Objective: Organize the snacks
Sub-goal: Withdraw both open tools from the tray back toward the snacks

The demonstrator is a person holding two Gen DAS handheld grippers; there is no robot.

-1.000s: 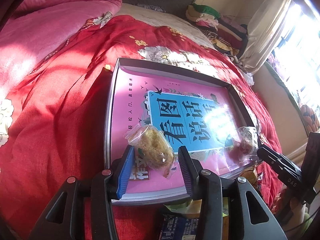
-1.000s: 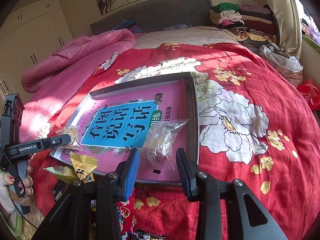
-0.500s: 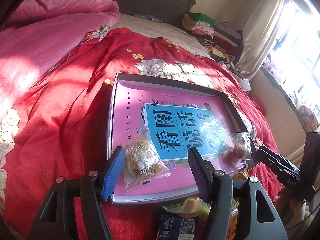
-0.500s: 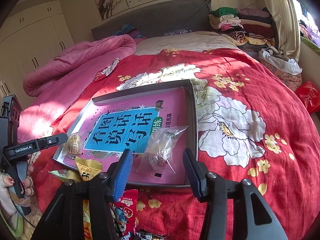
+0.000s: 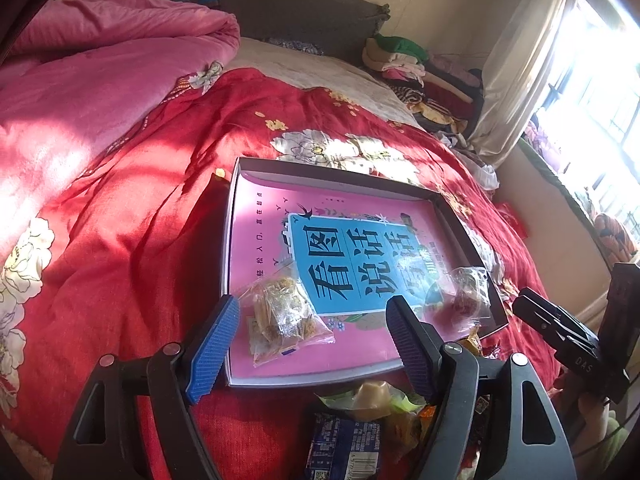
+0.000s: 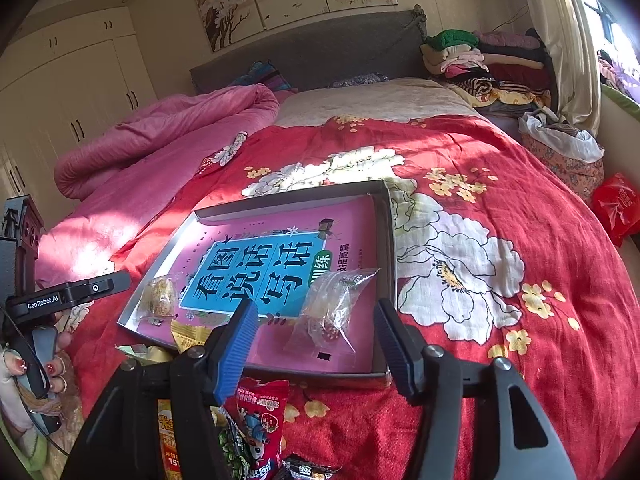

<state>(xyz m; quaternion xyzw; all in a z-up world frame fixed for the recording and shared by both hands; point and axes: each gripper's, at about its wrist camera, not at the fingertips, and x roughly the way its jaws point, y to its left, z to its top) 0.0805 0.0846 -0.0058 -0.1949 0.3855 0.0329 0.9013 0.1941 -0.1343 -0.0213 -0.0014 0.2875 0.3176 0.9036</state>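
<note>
Left wrist view: left gripper (image 5: 314,330) spread wide, empty; clear bag of yellow snacks (image 5: 282,318) lies btwn its fingers at near-left corner of grey tray (image 5: 340,174) w/ pink book.

Right wrist view: right gripper (image 6: 316,338) also released; clear candy bag (image 6: 332,312) rests in tray's near-right corner; loose snack packets (image 6: 260,416) on red floral bedspread (image 6: 500,208) just below.

A: Left wrist view sits low at the near edge of the bed (image 5: 120,208), facing the headboard (image 5: 280,4), close over the near left corner of the tray (image 5: 230,240).

B: Right wrist view? Same near edge, further right, tray's (image 6: 390,240) near right corner close, facing headboard (image 6: 320,52) and wardrobe (image 6: 72,88).

A: Shared: tray, red cover, pink quilt (image 5: 100,60), clothes pile (image 6: 484,60).
</note>
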